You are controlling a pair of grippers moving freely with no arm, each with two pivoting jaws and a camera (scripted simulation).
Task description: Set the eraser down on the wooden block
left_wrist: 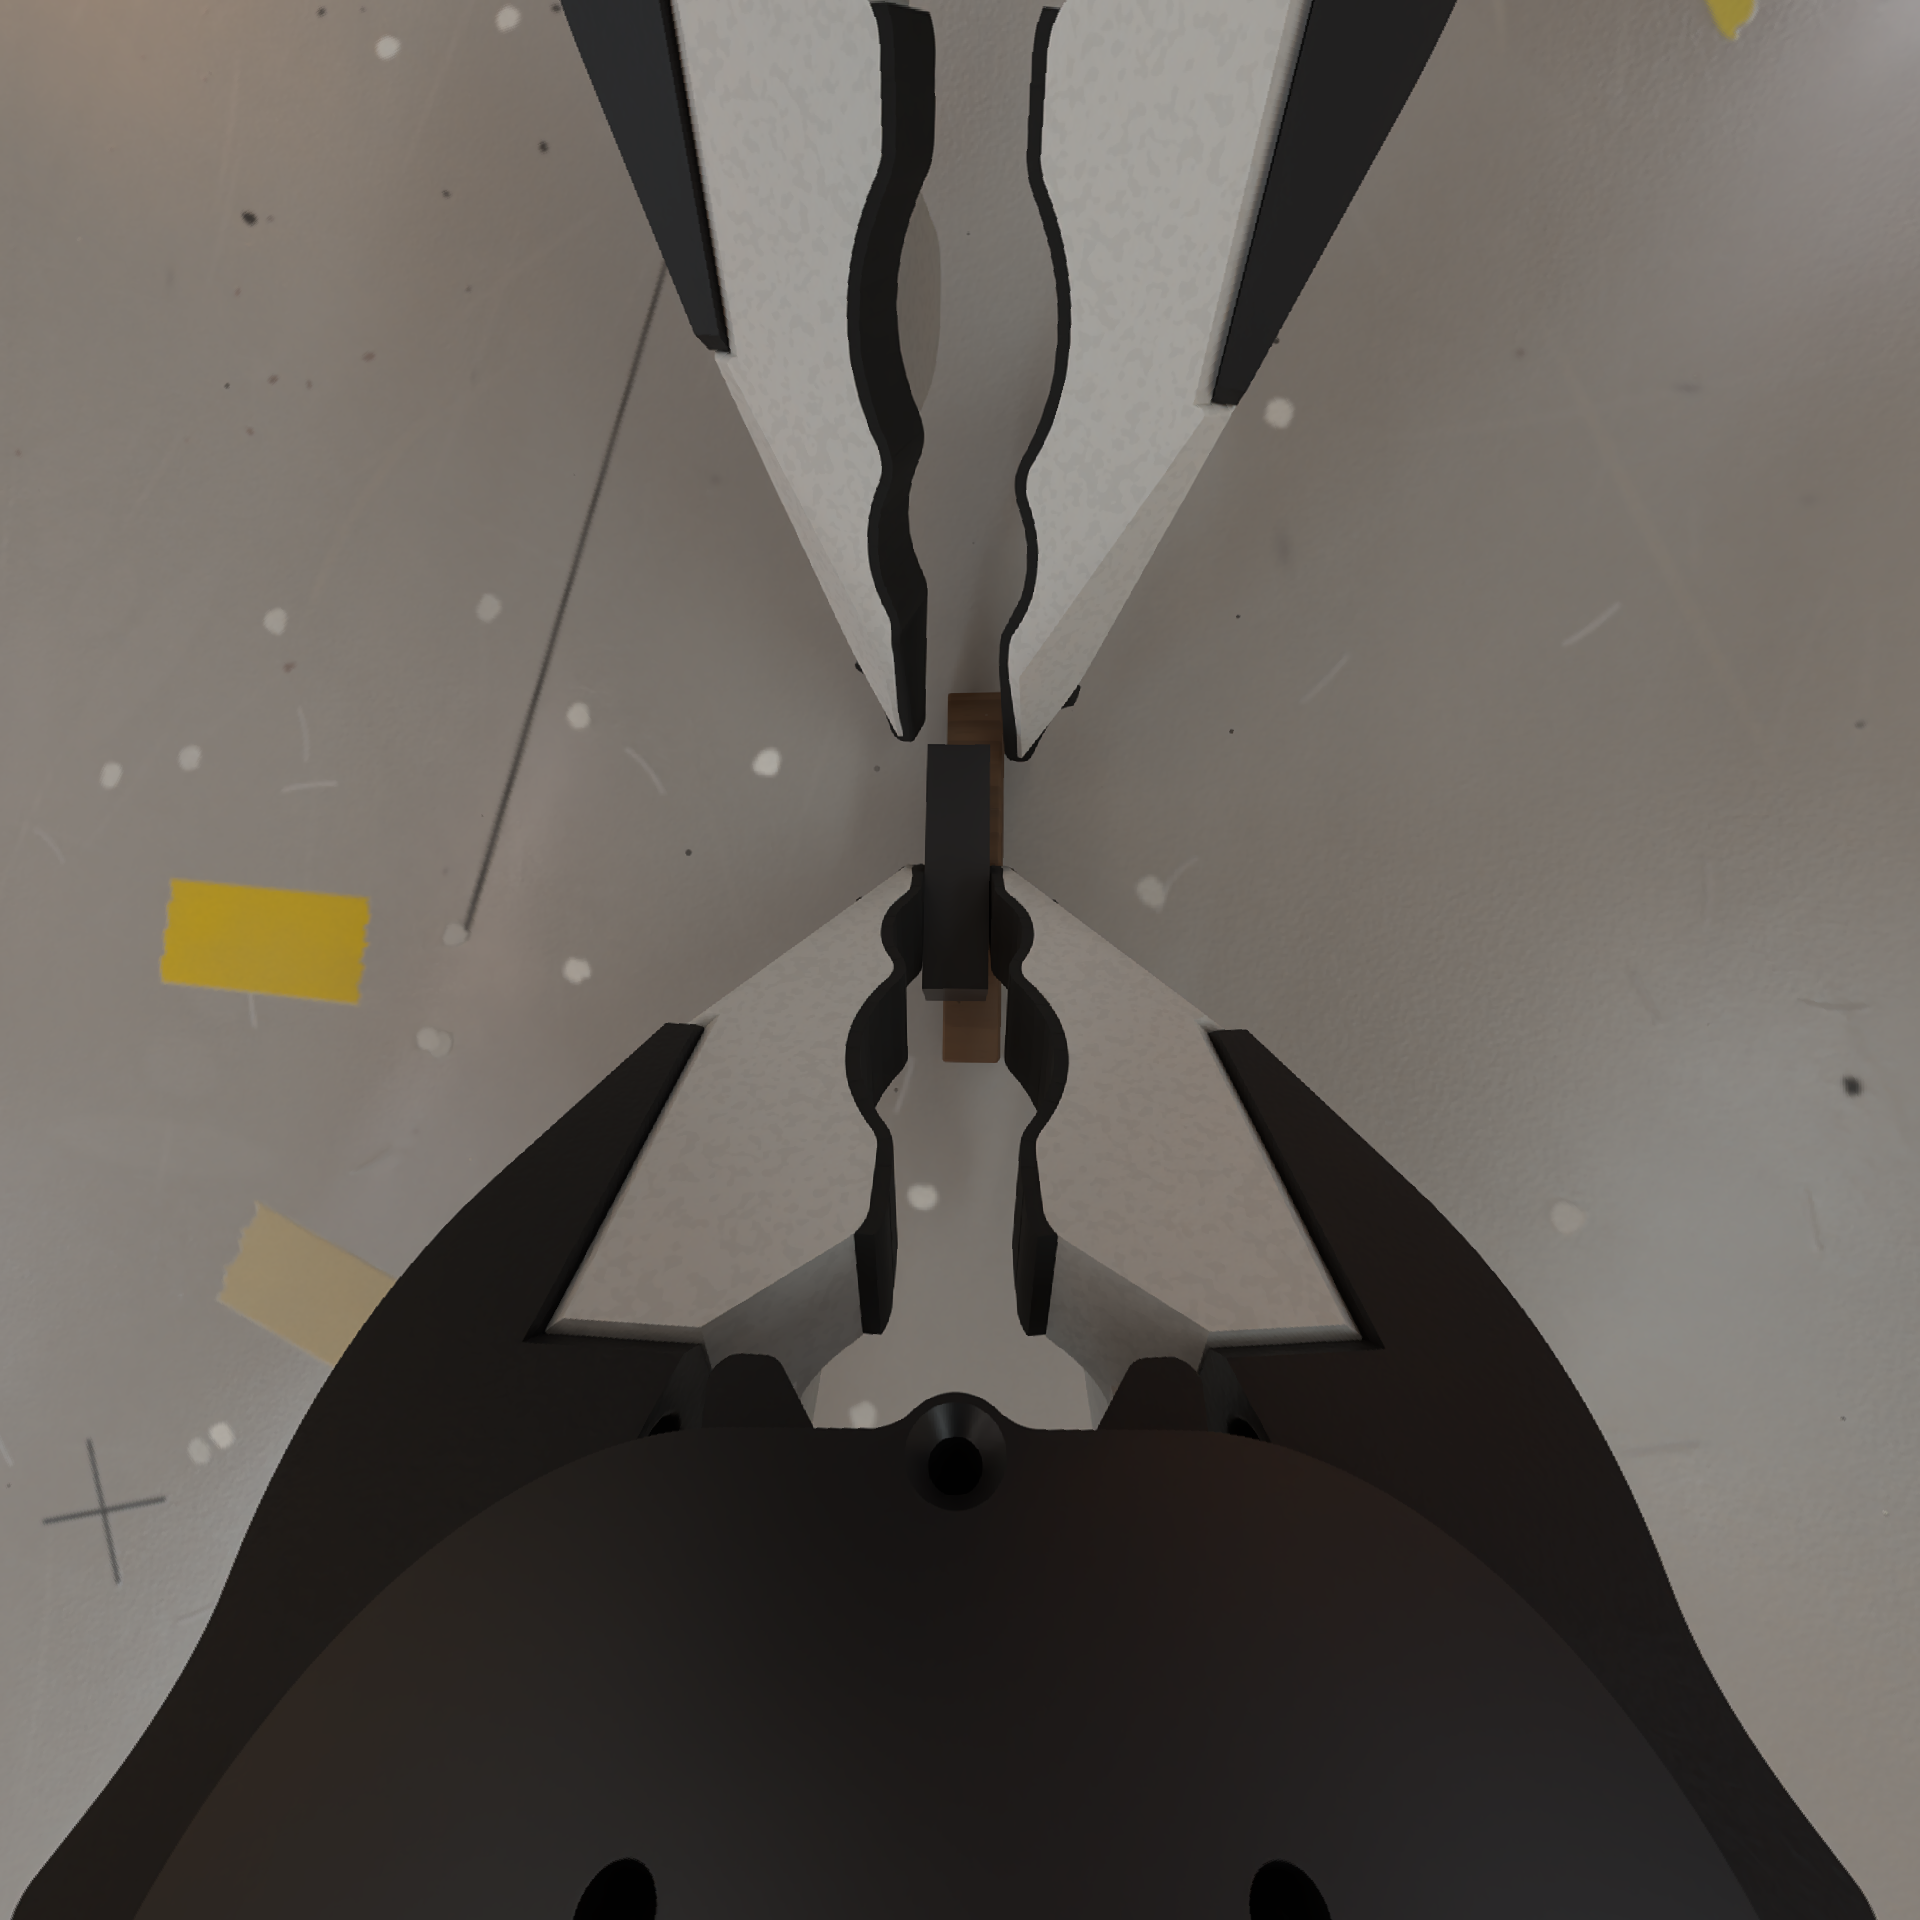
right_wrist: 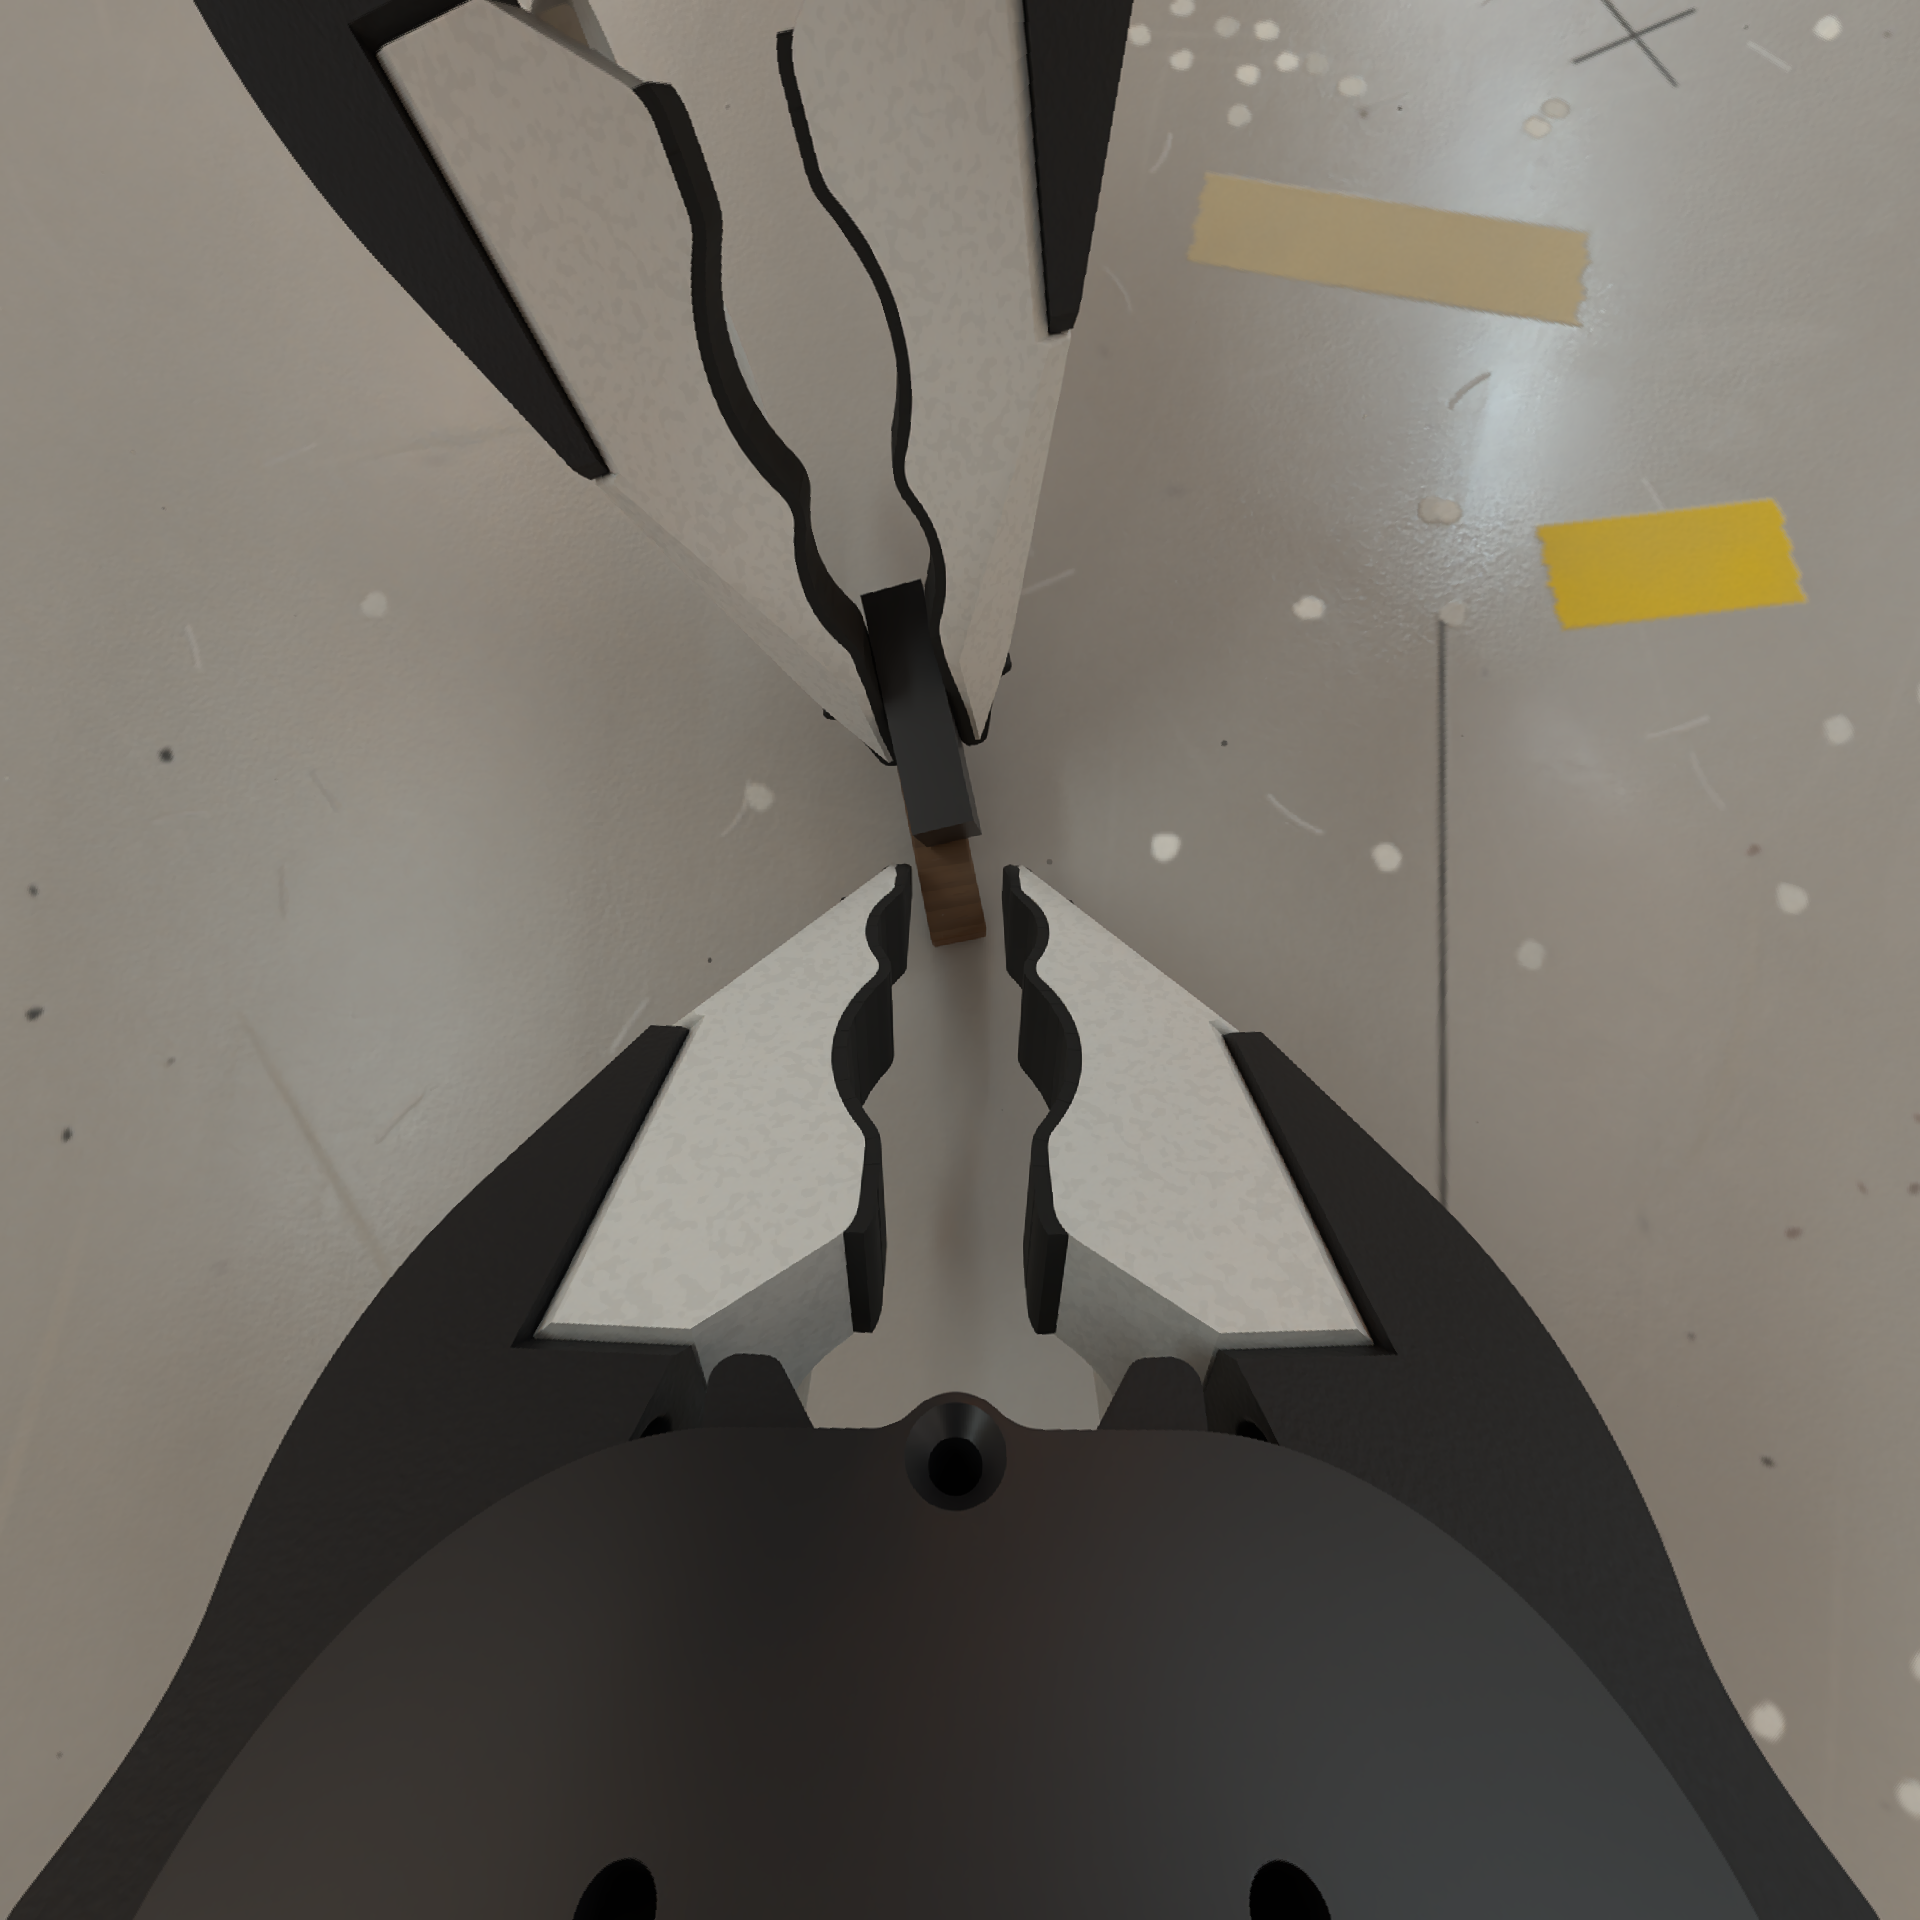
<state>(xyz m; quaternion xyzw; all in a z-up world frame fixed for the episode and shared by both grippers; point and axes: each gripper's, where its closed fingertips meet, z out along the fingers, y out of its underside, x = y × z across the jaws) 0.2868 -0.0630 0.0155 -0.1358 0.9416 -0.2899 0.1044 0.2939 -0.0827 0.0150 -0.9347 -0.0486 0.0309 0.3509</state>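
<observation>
My left gripper (left_wrist: 954, 883) is shut on a black eraser (left_wrist: 956, 821), gripping its near half. The eraser is held lengthwise over a thin brown wooden block (left_wrist: 969, 1034) that lies on the grey table; I cannot tell if they touch. My right gripper (right_wrist: 953, 878) is open, its tips on either side of the near end of the wooden block (right_wrist: 951, 904). The right gripper (left_wrist: 961, 732) faces me tip to tip in the left wrist view. The left gripper (right_wrist: 925, 738) with the eraser (right_wrist: 935, 790) shows at the top of the right wrist view.
A yellow tape strip (left_wrist: 265, 940) and a beige tape strip (left_wrist: 301, 1294) are stuck flat on the table left of the left gripper. They also show in the right wrist view, yellow (right_wrist: 1673, 561) and beige (right_wrist: 1387, 249). The table has white specks and pencil marks.
</observation>
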